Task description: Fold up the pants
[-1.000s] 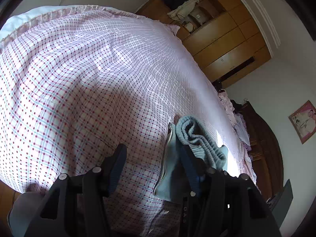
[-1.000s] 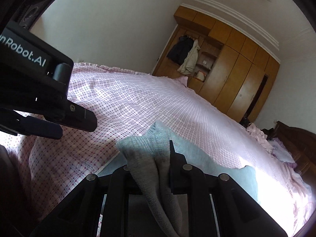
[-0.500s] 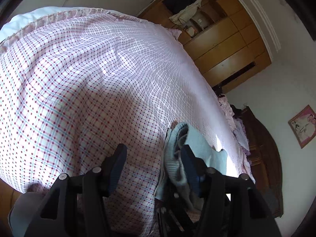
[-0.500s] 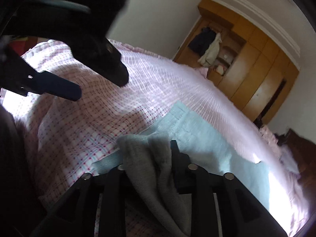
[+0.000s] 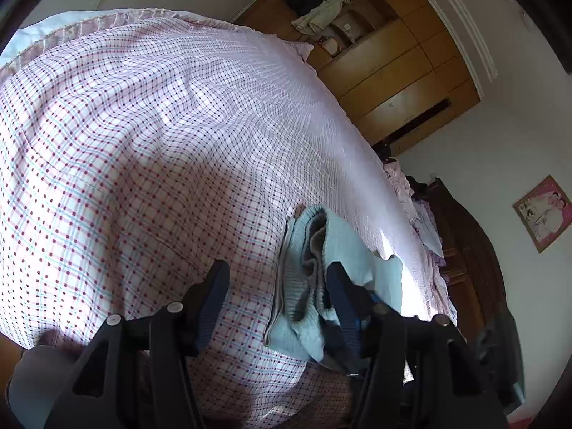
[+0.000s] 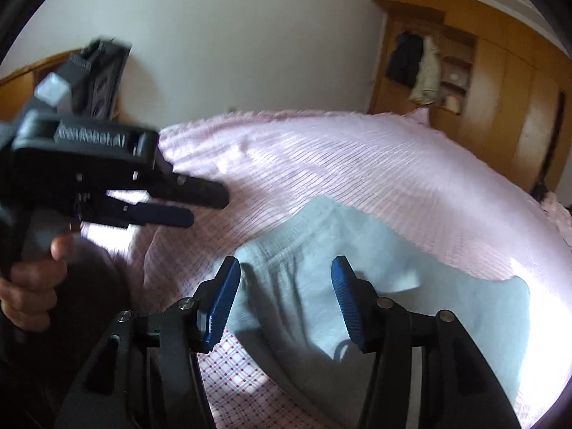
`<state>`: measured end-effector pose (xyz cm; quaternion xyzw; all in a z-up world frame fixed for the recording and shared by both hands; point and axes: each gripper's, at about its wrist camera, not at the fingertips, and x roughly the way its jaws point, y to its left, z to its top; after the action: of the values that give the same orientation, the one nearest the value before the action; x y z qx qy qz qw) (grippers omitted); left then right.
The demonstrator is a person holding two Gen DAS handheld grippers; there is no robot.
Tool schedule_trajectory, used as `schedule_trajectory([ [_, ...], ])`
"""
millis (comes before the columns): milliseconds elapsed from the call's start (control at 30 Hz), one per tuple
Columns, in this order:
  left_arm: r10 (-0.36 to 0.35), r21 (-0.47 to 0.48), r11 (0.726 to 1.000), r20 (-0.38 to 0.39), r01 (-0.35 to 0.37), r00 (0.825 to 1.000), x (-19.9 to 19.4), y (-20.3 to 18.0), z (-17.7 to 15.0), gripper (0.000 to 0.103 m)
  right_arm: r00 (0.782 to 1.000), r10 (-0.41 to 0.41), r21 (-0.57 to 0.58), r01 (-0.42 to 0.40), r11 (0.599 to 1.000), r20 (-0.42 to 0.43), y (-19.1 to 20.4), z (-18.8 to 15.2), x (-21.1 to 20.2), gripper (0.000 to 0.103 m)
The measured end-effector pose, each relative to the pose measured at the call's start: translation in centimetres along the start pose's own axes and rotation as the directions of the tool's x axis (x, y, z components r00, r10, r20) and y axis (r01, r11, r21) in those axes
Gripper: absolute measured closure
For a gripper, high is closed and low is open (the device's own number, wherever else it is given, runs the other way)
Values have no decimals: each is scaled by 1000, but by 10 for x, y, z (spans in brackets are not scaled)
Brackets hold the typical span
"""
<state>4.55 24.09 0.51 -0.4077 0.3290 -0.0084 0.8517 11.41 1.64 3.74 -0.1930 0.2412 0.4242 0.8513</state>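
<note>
The light blue pants (image 6: pixel 393 286) lie folded on the pink checked bed cover (image 6: pixel 321 164). My right gripper (image 6: pixel 286 286) hovers just over their near end; its jaws are opening, the blue pads stand apart from the cloth and grip nothing. In the left wrist view the pants (image 5: pixel 307 268) are a bunched stack beside the right finger. My left gripper (image 5: pixel 277 282) is open over the bed cover (image 5: pixel 143 143), with the pants' edge between its fingers but not pinched. The left gripper (image 6: pixel 205 207) also shows at the left of the right wrist view, held by a hand (image 6: pixel 28 286).
A wooden wardrobe (image 5: pixel 393 71) with hanging clothes (image 5: pixel 321 14) stands beyond the bed. A heap of pale clothes (image 5: pixel 422 214) lies at the bed's far right edge by dark wooden furniture. A framed picture (image 5: pixel 540 214) hangs on the wall.
The right gripper opened and let go of the grey-blue fold it was pinching; the cloth dropped flat onto the bed. The right gripper swung its view. The left gripper barely moved.
</note>
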Motion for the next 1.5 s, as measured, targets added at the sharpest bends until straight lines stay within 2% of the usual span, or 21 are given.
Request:
schedule_trajectory([
  [33,-3,2,1000,-1,3,1000,0,0,-1,44,1000,20,-15,-20,1000,-7,2,-1,4,82],
  [67,-7,-1,1000,0,7,1000,0,-1,-1,44,999,35,-33,-35,999,-11,5,-2,8,97],
  [100,-10,-9,1000,1,10,1000,0,1,-1,44,1000,23,-48,-24,999,-14,9,-1,10,101],
  [233,-39,-62,997,-7,39,999,1,11,1,44,999,-9,-146,14,989,34,27,-4,4,102],
  [400,-42,-58,997,-9,42,999,-1,15,1,44,998,-47,-270,35,962,-40,39,-16,25,101],
  [433,-40,-57,998,-10,40,999,-1,15,1,44,997,-70,-286,60,956,-26,42,-18,25,100],
  [467,-42,-61,997,-11,41,999,-1,16,1,44,997,-82,-301,73,951,-15,44,-18,23,97],
  [500,-45,-66,997,-10,44,999,-1,17,1,44,995,-96,-315,89,945,-6,47,-19,22,89],
  [533,-47,-70,997,-11,46,999,1,17,1,44,994,-106,-333,101,937,1,49,-20,22,75],
  [567,-49,-73,996,-12,48,999,2,18,2,44,995,-101,-353,96,931,4,52,-21,22,70],
  [667,-47,-63,997,-14,46,999,3,18,2,44,997,-73,-357,73,931,14,56,-25,14,66],
  [833,-32,-26,999,-19,31,999,6,10,1,44,997,-38,-127,46,991,65,20,-18,-8,66],
  [933,7,24,1000,-8,-7,1000,5,-1,-2,43,997,-10,96,3,995,73,-23,-13,-17,66],
  [1033,120,152,981,18,-121,993,4,-29,-7,44,997,16,306,-38,951,76,-72,-18,-26,66],
  [1100,150,239,959,29,-153,988,6,-56,-12,44,996,38,423,-71,903,87,-109,-27,-34,67],
  [1233,92,322,943,7,-89,996,26,-107,-17,44,991,61,572,-118,812,119,-170,-52,-61,88],
  [1333,84,421,904,-15,-70,996,63,-141,-21,47,987,112,634,-159,757,114,-199,-72,-72,90],
  [1367,99,443,893,-16,-82,995,78,-148,-21,54,985,124,644,-173,746,122,-204,-80,-75,90],
  [1400,144,459,879,-3,-127,990,93,-151,-21,67,983,131,647,-181,741,125,-206,-87,-77,90],
  [1467,276,453,849,56,-271,959,116,-144,-15,74,989,121,662,-147,735,85,-211,-106,-76,90],
  [1500,330,434,838,81,-331,941,125,-133,-10,82,992,121,675,-119,728,45,-211,-117,-72,94],
])
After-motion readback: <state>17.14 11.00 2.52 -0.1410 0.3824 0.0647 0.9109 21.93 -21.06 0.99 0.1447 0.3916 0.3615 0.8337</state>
